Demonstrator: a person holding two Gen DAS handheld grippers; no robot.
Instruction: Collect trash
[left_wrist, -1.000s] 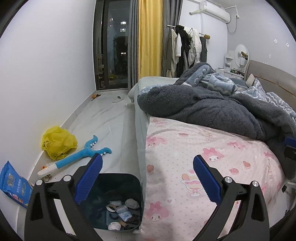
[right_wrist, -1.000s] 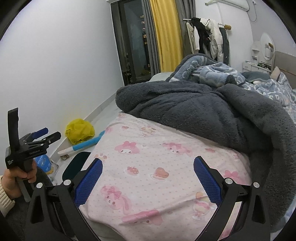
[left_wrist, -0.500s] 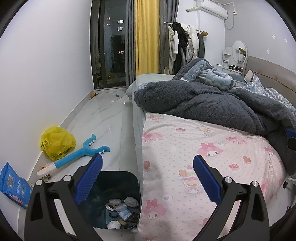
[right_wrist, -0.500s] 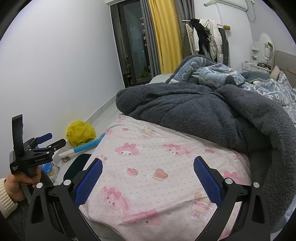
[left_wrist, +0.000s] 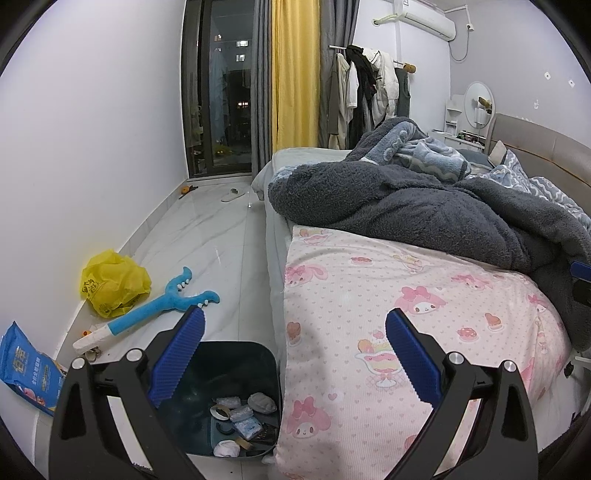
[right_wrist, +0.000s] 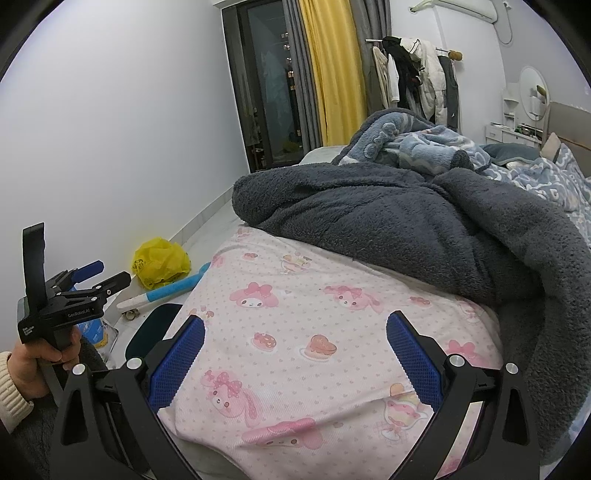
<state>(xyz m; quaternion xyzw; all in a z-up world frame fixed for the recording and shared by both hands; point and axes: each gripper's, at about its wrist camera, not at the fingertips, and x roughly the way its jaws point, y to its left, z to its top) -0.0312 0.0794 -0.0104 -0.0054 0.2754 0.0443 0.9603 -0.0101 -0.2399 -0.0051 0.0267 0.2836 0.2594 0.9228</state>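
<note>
A dark bin (left_wrist: 236, 354) stands on the floor against the bed, with several wrappers and scraps (left_wrist: 240, 417) lying in its bottom. My left gripper (left_wrist: 293, 343) hangs open above the bin and the bed edge, with nothing between its blue pads. A crumpled yellow bag (left_wrist: 112, 282) and a blue packet (left_wrist: 26, 369) lie by the left wall. Over the pink patterned quilt (right_wrist: 314, 332), my right gripper (right_wrist: 295, 349) is open and empty. In the right wrist view, the left gripper (right_wrist: 92, 277) shows at the far left, held by a hand (right_wrist: 40, 354), with the yellow bag (right_wrist: 160, 262) beyond it.
A blue and white toy stick (left_wrist: 147, 310) lies on the white tiled floor (left_wrist: 214, 236) near the bag. A dark grey fleece blanket (left_wrist: 406, 210) is heaped on the bed. A slipper (left_wrist: 231, 195) sits near the glass door, and clothes (left_wrist: 369, 85) hang on a rail.
The left wrist view has risen and tilted slightly, showing more of the door and ceiling. The right view has barely shifted. Both grippers have stayed open.
</note>
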